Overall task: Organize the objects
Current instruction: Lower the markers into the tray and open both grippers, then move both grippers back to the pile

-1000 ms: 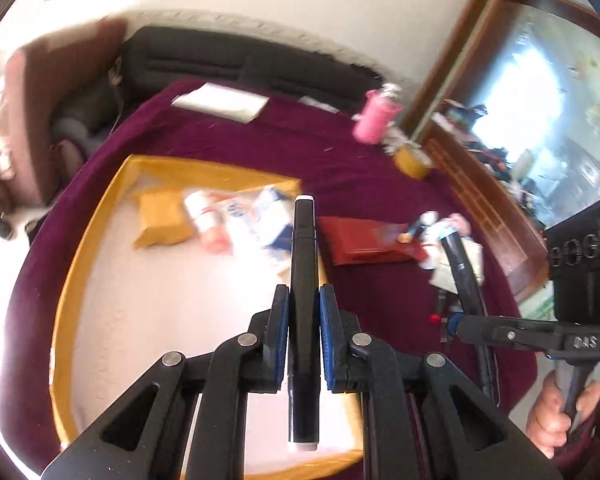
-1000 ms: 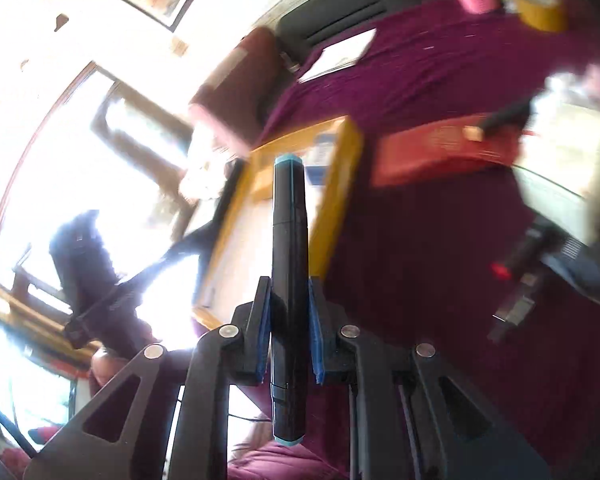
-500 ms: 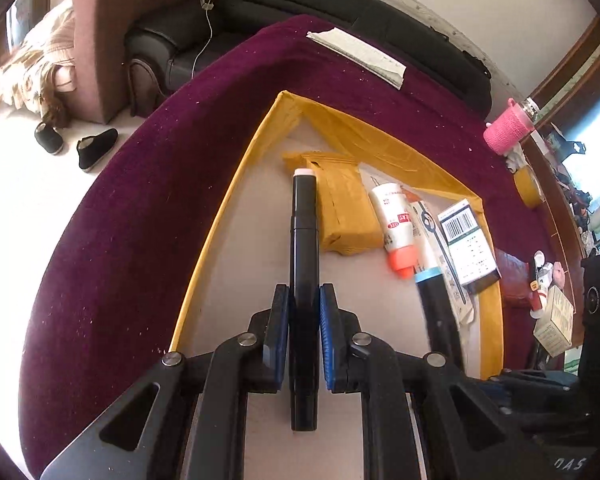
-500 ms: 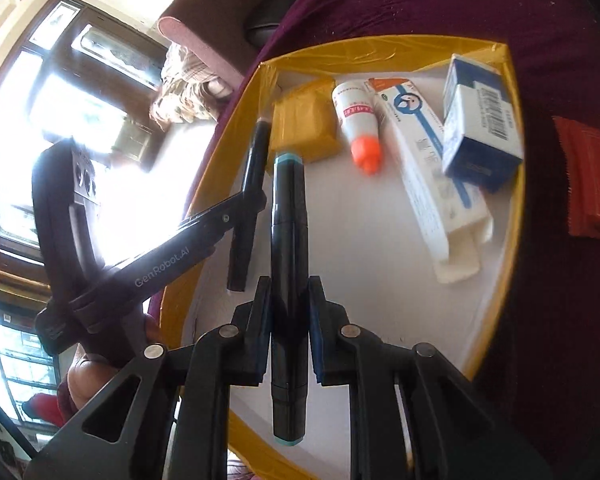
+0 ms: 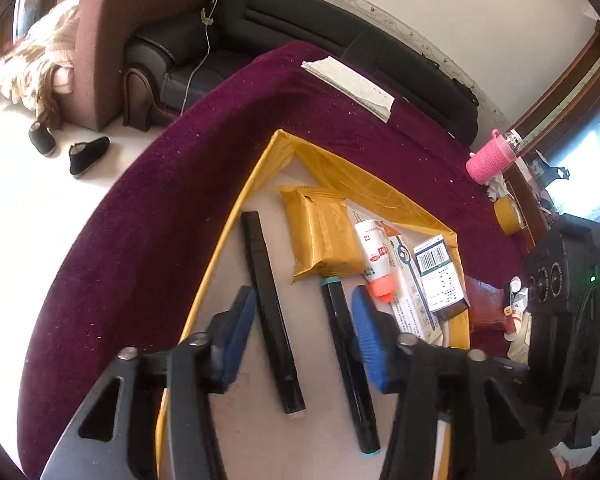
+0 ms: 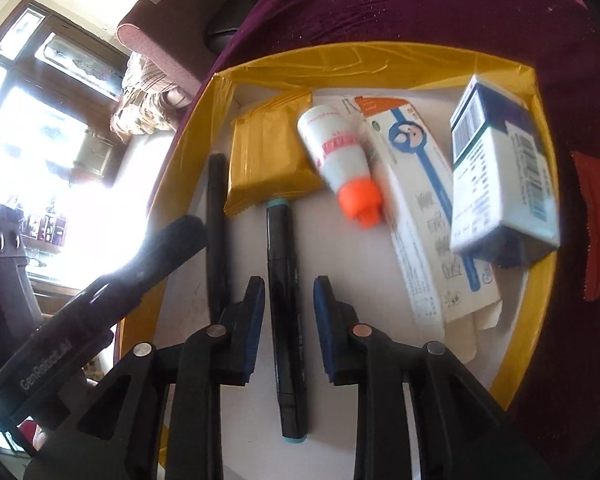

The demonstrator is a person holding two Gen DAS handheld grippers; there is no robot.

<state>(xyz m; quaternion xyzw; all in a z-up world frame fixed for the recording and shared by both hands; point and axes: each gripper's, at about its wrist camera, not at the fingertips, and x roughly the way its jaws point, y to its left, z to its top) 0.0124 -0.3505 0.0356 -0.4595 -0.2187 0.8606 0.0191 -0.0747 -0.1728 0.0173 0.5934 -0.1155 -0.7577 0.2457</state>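
Both markers now lie in your yellow-walled tray (image 5: 236, 216): the black marker (image 5: 270, 312) on the left, the teal-capped marker (image 5: 348, 364) to its right, beside the gold packet (image 5: 320, 236), tube (image 5: 374, 256) and boxes. Half a second ago each tool gripped its marker; now your left tool (image 5: 300, 334) and right tool (image 6: 288, 322) stand wide and hold nothing. I judge small things on the worktop at far right still wait.

Both claws hang over the yellow-rimmed tray (image 5: 236, 216), side by side. The left claw (image 5: 304, 316) has its blue pads spread wide, gripping nothing. The right claw (image 6: 289, 312) is likewise parted, its pads clear of anything.
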